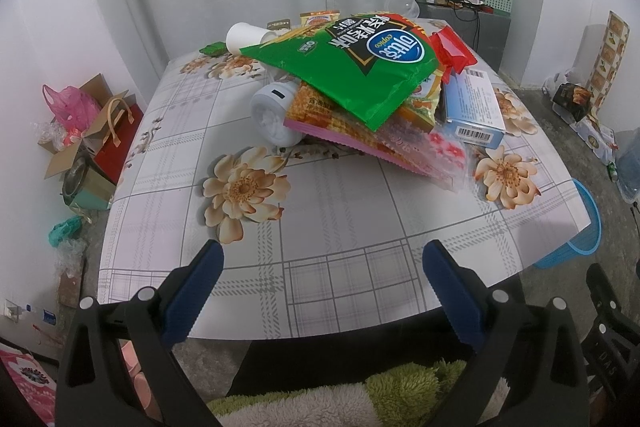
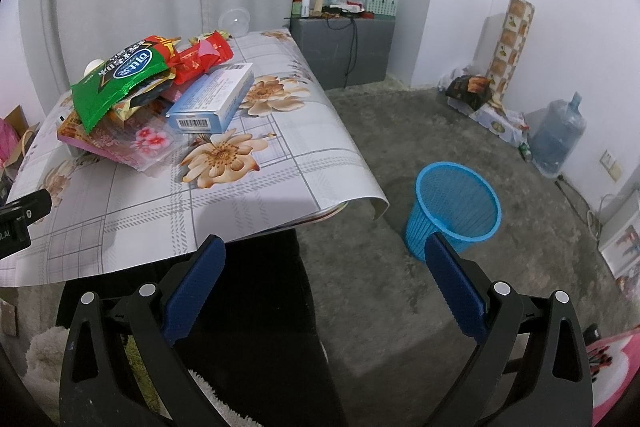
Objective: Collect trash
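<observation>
A pile of trash lies on the flowered table [image 1: 320,211]: a green snack bag [image 1: 352,67] on top, a red wrapper [image 1: 454,49], a blue-white box [image 1: 472,103], a pink packet [image 1: 384,143], a white round container [image 1: 274,111] and a white paper cup [image 1: 246,37]. The green bag [image 2: 116,83] and the box [image 2: 216,99] also show in the right wrist view. A blue mesh bin [image 2: 454,207] stands on the floor right of the table. My left gripper [image 1: 322,255] is open and empty over the near table edge. My right gripper [image 2: 326,249] is open and empty, off the table's corner, near the bin.
The bin also shows at the table's right edge [image 1: 580,231]. Boxes and bags [image 1: 88,131] sit on the floor at left. A grey cabinet [image 2: 344,47] with bottles stands behind the table. A water jug [image 2: 558,135] stands by the right wall.
</observation>
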Tool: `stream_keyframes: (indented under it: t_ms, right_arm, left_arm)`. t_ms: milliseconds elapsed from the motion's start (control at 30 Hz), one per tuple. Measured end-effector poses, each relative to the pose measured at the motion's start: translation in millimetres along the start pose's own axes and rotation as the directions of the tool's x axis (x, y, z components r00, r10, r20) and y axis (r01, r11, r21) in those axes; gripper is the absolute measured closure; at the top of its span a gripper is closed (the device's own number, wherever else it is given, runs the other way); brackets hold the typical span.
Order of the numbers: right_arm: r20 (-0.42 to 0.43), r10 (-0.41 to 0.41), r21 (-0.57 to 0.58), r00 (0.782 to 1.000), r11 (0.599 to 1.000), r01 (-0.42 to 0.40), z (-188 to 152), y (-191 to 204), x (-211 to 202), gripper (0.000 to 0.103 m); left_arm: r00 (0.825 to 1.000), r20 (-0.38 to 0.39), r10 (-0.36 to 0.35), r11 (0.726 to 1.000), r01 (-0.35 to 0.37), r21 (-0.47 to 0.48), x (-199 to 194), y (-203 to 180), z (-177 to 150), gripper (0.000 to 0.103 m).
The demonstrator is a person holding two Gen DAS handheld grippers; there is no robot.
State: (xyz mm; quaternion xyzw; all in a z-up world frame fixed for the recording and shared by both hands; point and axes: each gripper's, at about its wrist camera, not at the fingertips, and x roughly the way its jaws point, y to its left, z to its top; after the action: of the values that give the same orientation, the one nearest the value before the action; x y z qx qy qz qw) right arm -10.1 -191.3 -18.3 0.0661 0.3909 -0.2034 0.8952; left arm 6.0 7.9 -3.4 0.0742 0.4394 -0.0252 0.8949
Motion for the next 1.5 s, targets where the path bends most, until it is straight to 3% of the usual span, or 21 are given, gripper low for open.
stream_keyframes:
  t_ms: [767, 1000, 1167, 1233, 1300, 1400, 1500]
  right_arm:
    - [-0.003, 0.004, 0.005, 1.0, 1.0, -0.004, 0, 0, -1, 0.008]
    - [0.002, 0.007, 0.01, 1.0, 1.0, -0.007, 1, 0, -1, 0.008]
    - [0.029, 0.003, 0.03, 1.0, 1.0, -0.004, 14, -2, 5, 0.008]
    - [0.038, 0.016, 0.034, 0.999, 0.999, -0.017, 21, -3, 7, 0.008]
    - [0.049, 0.028, 0.032, 0.998, 0.999, -0.03, 31, -5, 9, 0.008]
    - [0.083, 0.025, 0.031, 0.996, 0.999, -0.028, 48, -7, 10, 0.008]
    - [0.12, 0.034, 0.029, 0.992, 0.999, -0.037, 69, -10, 9, 0.008]
  left_arm:
    - [1.0, -0.005, -0.005, 1.0, 0.005, 0.007, 1, -1, -2, 0.006]
    - [0.998, -0.025, -0.051, 0.998, 0.052, 0.018, 8, -1, -5, 0.006]
    - [0.99, -0.034, -0.139, 0.99, 0.14, 0.01, 14, 2, -4, 0.005]
    - [0.978, -0.019, -0.207, 0.978, 0.207, -0.01, 14, 6, -3, 0.005]
    - [0.948, 0.006, -0.317, 0.948, 0.317, -0.032, 14, 13, 0, 0.006]
    - [0.865, 0.068, -0.497, 0.865, 0.5, -0.037, 14, 25, 10, 0.006]
    - [0.851, 0.144, -0.504, 0.861, 0.509, 0.004, 10, 37, 27, 0.006]
